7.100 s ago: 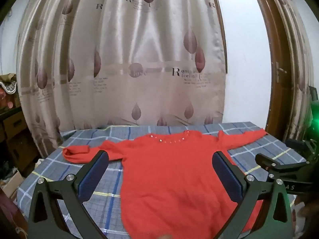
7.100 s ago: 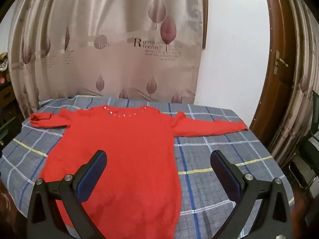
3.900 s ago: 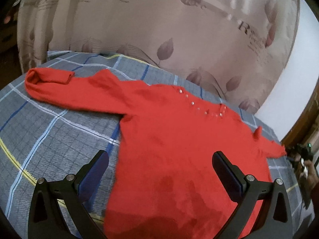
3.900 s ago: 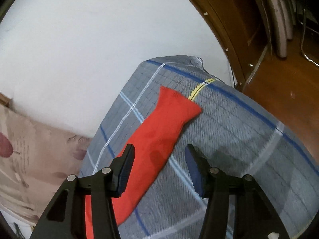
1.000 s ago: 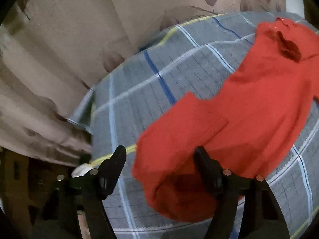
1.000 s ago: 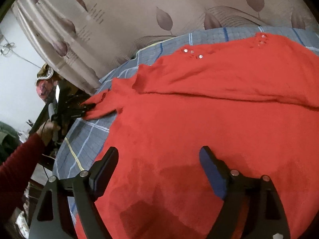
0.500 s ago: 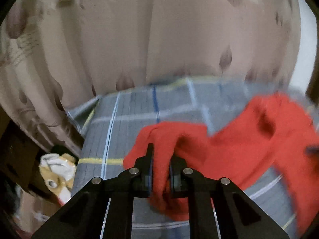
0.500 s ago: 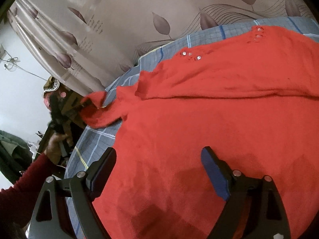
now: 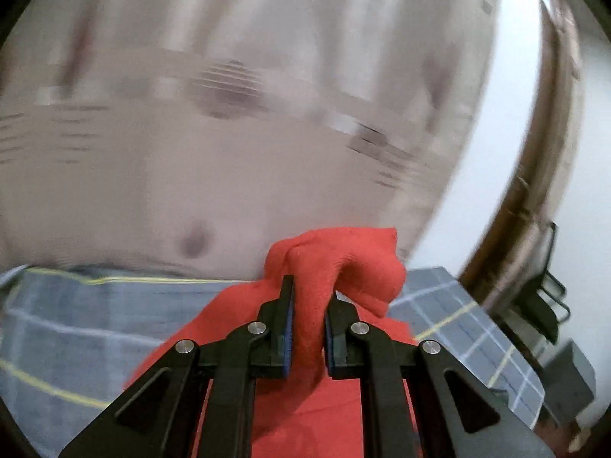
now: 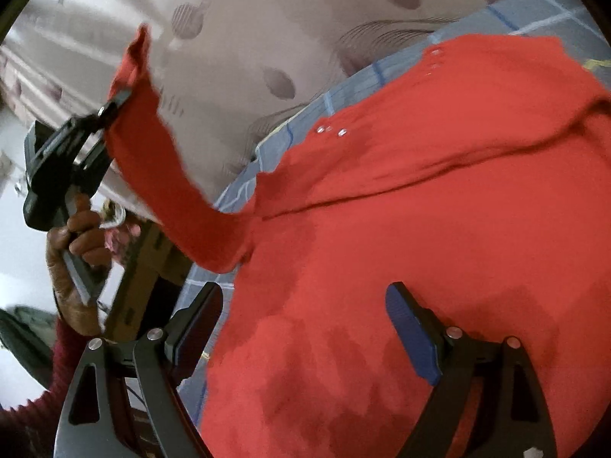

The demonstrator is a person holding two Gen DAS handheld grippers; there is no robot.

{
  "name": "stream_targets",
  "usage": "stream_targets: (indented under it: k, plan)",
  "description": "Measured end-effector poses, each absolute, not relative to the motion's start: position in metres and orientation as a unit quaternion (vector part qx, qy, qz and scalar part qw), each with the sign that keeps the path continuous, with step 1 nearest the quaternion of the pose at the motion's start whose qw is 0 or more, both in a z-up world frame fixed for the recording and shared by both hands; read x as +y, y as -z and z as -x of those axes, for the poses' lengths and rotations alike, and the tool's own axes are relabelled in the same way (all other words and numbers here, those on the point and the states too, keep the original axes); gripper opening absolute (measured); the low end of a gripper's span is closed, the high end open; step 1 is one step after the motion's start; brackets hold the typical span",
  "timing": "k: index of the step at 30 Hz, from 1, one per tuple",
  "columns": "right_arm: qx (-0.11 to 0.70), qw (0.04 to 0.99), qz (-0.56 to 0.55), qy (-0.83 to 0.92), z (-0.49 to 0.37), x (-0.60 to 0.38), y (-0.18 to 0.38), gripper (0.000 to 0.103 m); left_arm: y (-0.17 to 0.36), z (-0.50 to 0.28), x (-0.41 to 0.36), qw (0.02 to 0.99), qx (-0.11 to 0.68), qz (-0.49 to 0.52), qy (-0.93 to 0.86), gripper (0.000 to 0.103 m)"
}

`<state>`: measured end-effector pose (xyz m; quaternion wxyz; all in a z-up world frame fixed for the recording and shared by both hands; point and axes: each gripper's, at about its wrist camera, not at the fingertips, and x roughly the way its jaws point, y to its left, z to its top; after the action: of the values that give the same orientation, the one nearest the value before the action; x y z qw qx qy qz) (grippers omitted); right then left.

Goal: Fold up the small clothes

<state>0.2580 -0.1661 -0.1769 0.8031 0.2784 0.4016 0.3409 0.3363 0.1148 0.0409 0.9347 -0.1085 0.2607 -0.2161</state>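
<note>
We've got the red sweater spread on the plaid-covered bed, its sleeve lifted up, pinched in our left gripper, hand raised. Our right gripper hovers over the body, jaws wide, nothing gripped.

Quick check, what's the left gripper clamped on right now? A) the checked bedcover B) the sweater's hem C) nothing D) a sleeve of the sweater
D: the left gripper pinches red sleeve fabric between its pads, and the right wrist view shows that sleeve lifted off the bedcover while the sweater body lies flat.
</note>
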Motion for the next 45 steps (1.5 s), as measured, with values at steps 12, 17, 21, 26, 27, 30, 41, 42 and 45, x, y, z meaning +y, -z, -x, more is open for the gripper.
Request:
stream_targets:
  k: [12,17,21,26,27,30,41,42,45]
  plan:
    - [0.367,0.822,-0.337,-0.277,-0.253,-0.282,0.181,0.087,0.065,-0.383,-0.085,0.892,0.309,0.017,0.329,0.061]
    - [0.355,0.819,-0.350,-0.282,-0.260,-0.297,0.177,0.087,0.058,-0.375,-0.066,0.902,0.299,0.038,0.308,0.086]
    - [0.335,0.843,-0.320,-0.272,-0.283,-0.305,0.160,0.087,0.059,-0.355,-0.009,0.916,0.289,0.052,0.273,0.092]
    - [0.352,0.868,-0.273,-0.219,-0.324,-0.326,0.146,0.087,0.083,-0.320,0.069,0.928,0.313,0.057,0.196,0.092]
    - [0.361,0.868,-0.268,-0.208,-0.339,-0.328,0.147,0.087,0.087,-0.307,0.092,0.929,0.310,0.084,0.183,0.092]
    - [0.390,0.862,-0.247,-0.211,-0.372,-0.321,0.155,0.060,0.098,-0.277,0.145,0.927,0.311,0.154,0.145,0.092]
    - [0.370,0.869,-0.247,-0.215,-0.386,-0.303,0.141,0.007,0.113,-0.267,0.150,0.911,0.337,0.157,0.177,0.092]
    - [0.373,0.873,-0.248,-0.193,-0.387,-0.310,0.146,0.006,0.113,-0.268,0.142,0.909,0.340,0.153,0.186,0.092]
    - [0.404,0.866,-0.248,-0.160,-0.394,-0.319,0.167,0.006,0.118,-0.263,0.120,0.907,0.340,0.134,0.208,0.092]
